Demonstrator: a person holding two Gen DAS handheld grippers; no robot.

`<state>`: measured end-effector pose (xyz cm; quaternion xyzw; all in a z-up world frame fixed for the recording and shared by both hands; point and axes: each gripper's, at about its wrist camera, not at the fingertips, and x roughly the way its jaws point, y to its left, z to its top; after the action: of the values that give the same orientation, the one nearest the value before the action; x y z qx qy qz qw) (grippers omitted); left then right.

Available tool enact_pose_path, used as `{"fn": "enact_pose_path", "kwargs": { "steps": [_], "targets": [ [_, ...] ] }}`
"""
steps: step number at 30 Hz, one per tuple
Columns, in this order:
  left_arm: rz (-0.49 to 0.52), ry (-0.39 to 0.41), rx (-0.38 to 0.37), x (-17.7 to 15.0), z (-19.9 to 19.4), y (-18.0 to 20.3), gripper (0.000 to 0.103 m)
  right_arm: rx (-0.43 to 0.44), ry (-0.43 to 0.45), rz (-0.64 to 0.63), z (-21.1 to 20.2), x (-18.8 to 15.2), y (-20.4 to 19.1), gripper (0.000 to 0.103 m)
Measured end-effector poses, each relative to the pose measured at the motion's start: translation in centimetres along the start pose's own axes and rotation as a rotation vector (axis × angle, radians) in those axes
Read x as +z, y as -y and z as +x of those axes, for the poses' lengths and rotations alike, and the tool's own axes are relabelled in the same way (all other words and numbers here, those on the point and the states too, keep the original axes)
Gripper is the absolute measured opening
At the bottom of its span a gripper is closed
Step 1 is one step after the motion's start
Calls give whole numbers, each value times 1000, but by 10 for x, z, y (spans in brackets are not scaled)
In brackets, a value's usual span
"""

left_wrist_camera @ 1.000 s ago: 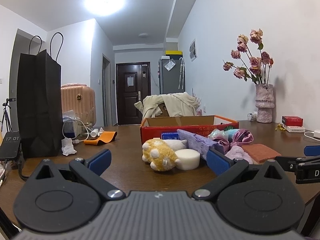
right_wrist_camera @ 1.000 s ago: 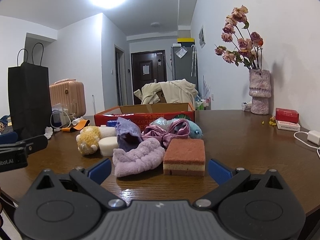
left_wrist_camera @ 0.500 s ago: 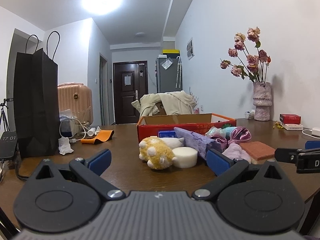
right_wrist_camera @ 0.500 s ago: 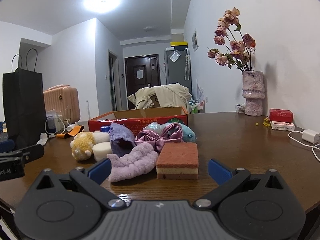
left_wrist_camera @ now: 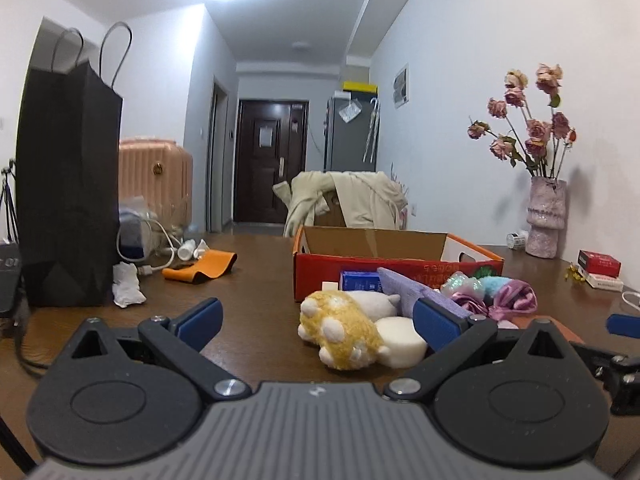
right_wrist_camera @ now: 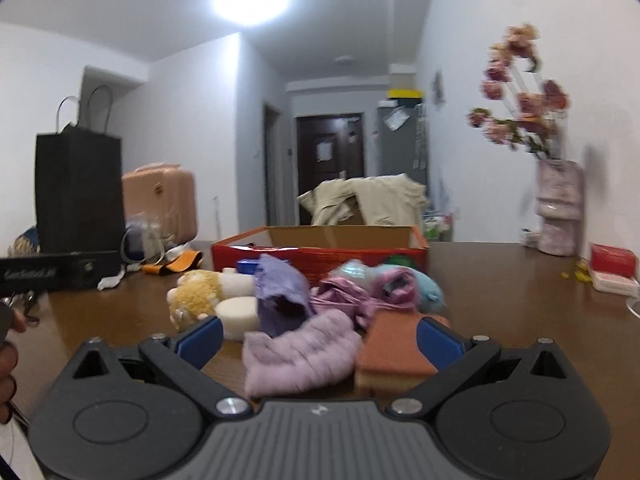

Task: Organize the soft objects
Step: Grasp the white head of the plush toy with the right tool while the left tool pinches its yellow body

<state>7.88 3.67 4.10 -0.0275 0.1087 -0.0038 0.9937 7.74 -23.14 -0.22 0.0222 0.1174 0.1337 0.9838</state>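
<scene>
Soft things lie heaped on the brown table in front of an open red cardboard box (left_wrist_camera: 360, 266) (right_wrist_camera: 320, 256). A yellow plush paw (left_wrist_camera: 344, 330) (right_wrist_camera: 194, 294) and a white round sponge (left_wrist_camera: 400, 340) (right_wrist_camera: 238, 314) lie leftmost. Right of them lie a purple cloth (right_wrist_camera: 280, 298), a lilac fluffy cloth (right_wrist_camera: 300, 354), a pink satin bow (right_wrist_camera: 360, 296) and an orange sponge block (right_wrist_camera: 394, 354). My left gripper (left_wrist_camera: 316, 320) is open and empty, just before the plush paw. My right gripper (right_wrist_camera: 318, 338) is open and empty, with the lilac cloth and the sponge block between its fingers.
A tall black paper bag (left_wrist_camera: 68, 188) stands at the table's left, with cables, crumpled tissue (left_wrist_camera: 126, 290) and an orange pouch (left_wrist_camera: 204, 266) beside it. A vase of dried roses (left_wrist_camera: 546, 216) and red boxes (left_wrist_camera: 600, 268) stand at the right. A chair draped with a coat is behind the box.
Both grippers have moved forward toward the pile. The right wrist view is blurred by motion, and the lilac cloth and sponge block now sit between its fingers.
</scene>
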Motion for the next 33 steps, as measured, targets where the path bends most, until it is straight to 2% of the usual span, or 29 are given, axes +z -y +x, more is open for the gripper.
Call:
{"fn": "enact_pose_path", "kwargs": {
  "steps": [2, 5, 7, 9, 13, 16, 18, 20, 25, 26, 28, 29, 30, 33],
  "targets": [
    [-7, -23, 6, 5, 13, -3, 103, 36, -38, 24, 16, 11, 0, 97],
    [-11, -83, -18, 10, 38, -7, 103, 79, -84, 51, 40, 23, -2, 83],
    [-33, -139, -63, 11, 56, -9, 103, 120, -107, 82, 58, 31, -5, 65],
    [-57, -176, -77, 11, 74, -10, 101, 167, -126, 83, 74, 36, -9, 57],
    [-83, -279, -95, 8, 112, -8, 100, 157, -158, 20, 105, 42, -27, 56],
    [-100, -352, -108, 0, 133, -7, 95, 168, -177, 31, 123, 48, -26, 55],
    [-106, -385, -109, -4, 141, -10, 82, 180, -176, 25, 131, 52, -27, 55],
    [-118, -415, -124, -6, 144, -17, 73, 195, -178, 20, 141, 58, -30, 55],
    [-101, -372, -20, -3, 122, -54, 77, 286, -209, -26, 163, 67, -50, 55],
    [-111, -362, -20, -2, 121, -60, 78, 304, -218, -46, 168, 68, -56, 55],
    [-135, -348, -64, -1, 123, -68, 78, 332, -246, -86, 182, 68, -69, 55],
    [-144, -345, -79, 1, 126, -69, 75, 335, -270, -106, 190, 68, -75, 55],
    [-153, -344, -70, 2, 130, -71, 75, 333, -298, -118, 198, 67, -79, 54],
    [-218, -388, -118, 2, 144, -81, 71, 313, -346, -143, 212, 68, -82, 55]
  ]
}}
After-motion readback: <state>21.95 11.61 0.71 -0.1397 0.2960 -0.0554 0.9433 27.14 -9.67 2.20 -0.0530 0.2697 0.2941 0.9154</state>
